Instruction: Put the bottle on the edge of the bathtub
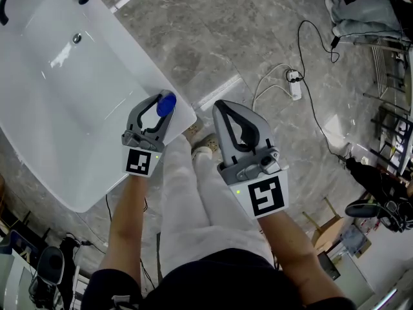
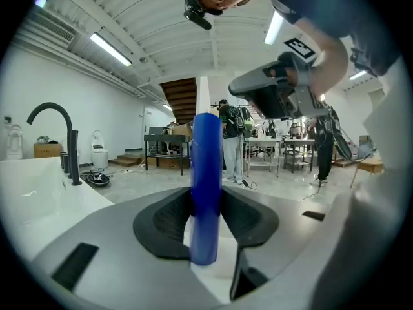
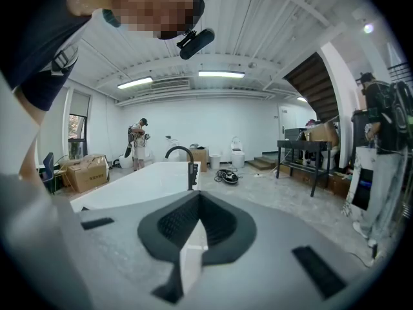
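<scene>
Two grippers are up. The right gripper, jaws together on nothing, hangs over the floor beside the tub. The left gripper is clamped on the blue bottle, which stands upright with its long axis crossing the jaws. Directly beneath lies the bathtub corner rim, so the left arm is the nearer one. Whether the base touches the rim cannot be told.

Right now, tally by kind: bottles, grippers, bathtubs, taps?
Bottle: 1, the blue bottle, in the left gripper's fingers
Grippers: 2, the left gripper and the right gripper
Bathtub: 1
Tap: 1
Total: 5
</scene>
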{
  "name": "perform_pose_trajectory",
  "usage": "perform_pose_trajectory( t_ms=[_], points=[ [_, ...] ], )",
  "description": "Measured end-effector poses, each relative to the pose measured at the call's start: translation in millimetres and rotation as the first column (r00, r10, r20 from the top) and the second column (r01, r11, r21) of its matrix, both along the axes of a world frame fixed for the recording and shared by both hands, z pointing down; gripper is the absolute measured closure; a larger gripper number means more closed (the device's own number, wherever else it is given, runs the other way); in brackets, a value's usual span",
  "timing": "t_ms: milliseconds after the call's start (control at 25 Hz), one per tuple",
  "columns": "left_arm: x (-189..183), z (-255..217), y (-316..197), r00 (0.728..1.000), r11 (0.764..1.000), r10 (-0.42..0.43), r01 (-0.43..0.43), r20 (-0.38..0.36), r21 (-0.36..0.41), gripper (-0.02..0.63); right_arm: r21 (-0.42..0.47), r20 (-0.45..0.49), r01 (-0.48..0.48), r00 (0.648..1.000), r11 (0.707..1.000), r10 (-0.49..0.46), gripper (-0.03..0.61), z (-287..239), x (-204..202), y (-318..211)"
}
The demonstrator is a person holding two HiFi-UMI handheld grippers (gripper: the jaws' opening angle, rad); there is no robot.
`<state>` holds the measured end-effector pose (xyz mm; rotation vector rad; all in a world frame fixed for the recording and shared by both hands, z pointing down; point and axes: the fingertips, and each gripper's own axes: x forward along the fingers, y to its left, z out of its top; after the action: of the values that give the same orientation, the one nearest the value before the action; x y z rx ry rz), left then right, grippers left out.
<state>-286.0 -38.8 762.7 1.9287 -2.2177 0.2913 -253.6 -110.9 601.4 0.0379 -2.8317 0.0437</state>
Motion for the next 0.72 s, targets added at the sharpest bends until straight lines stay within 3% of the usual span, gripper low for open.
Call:
perform_pose_trajectory(
  t_ms=[280, 560, 720],
  points=[
    [1, 12, -3, 1.0, 0.999, -0.016, 0.015, -0.017, -0.037, 0.454, -0.003, 0.003, -0.007, 1.0, 1.0, 0.007, 0.578, -1, 4, -6],
    [16, 12, -13, 0.999, 0.998, 0.025, -0.027, -0.044, -0.05, 0.343, -0.003, 0.005, -0.016, 1.0, 1.0, 0.016, 0.578, -7, 16, -15],
    [12, -5, -13, 0.999, 1.0, 0.019, -0.019, -0.033, -0.013, 0.333, 0.001, 0.016, -0.02, 1.0, 1.0, 0.02, 0.578, -10, 14, -13]
  ],
)
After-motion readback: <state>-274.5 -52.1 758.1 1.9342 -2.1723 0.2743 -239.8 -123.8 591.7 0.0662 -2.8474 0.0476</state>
